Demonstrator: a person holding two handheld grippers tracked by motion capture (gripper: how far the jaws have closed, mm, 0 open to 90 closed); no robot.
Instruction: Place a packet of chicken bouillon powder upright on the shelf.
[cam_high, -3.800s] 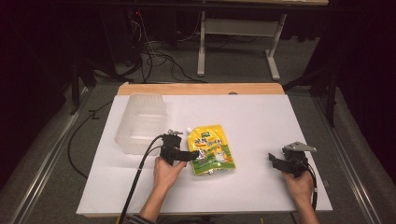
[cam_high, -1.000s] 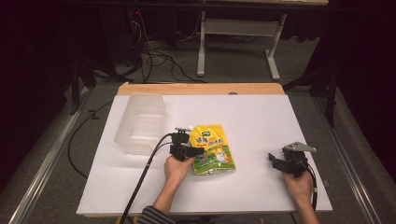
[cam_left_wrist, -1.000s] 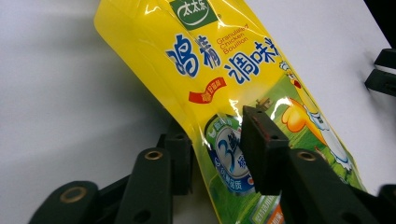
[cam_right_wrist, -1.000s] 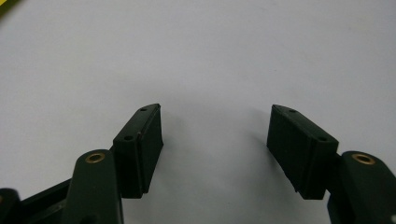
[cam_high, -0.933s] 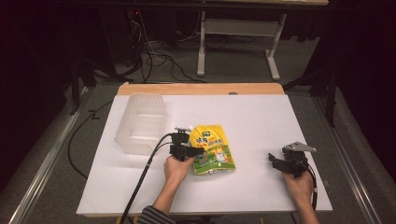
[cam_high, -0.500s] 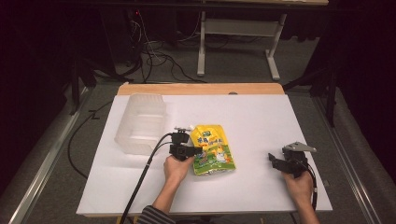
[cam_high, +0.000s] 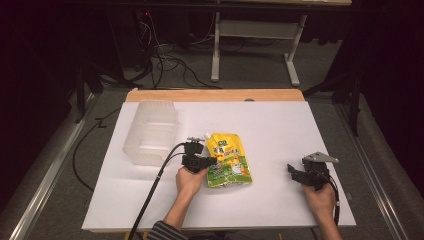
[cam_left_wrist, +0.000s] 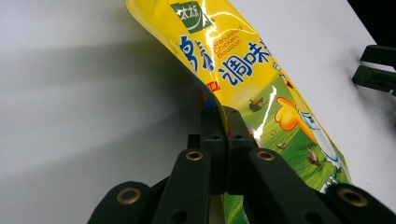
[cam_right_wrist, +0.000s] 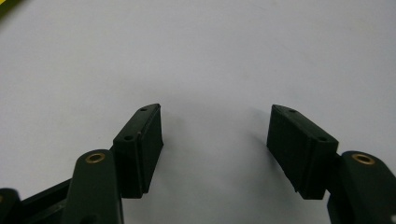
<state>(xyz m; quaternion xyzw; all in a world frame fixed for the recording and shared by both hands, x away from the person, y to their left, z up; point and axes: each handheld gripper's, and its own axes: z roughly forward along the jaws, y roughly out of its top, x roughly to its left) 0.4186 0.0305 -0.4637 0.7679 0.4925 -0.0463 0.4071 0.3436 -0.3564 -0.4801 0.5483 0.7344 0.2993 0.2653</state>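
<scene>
Item: pouch (cam_high: 229, 160), glossy yellow foil-type film w/ green label art, blue lettering, "Granulated Chicken Bouillon" print, white spout cap at top-left corner; flat, roughly rectangular w/ tapered shoulders. Loc: near table centre, on white matte sheet (cam_high: 280, 130) over wood-edged tabletop. Left gripper (cam_high: 209, 162), matte black plastic w/ brass-look rivets, at pouch's 9 o'clock edge; in the left gripper view its jaws are pressed together on the pouch (cam_left_wrist: 261, 88) side seam, film pinched between pads, that edge lifted off sheet. Right gripper (cam_high: 292, 172), same build, grey three-cornered plate on top, at 3 o'clock of pouch, well apart; right gripper view: blocky pads (cam_right_wrist: 140, 144) spread wide, nothing between, low over bare sheet. Clear ribbed plastic bin (cam_high: 149, 131), translucent, rounded corners, at 10 o'clock of pouch, near.
</scene>
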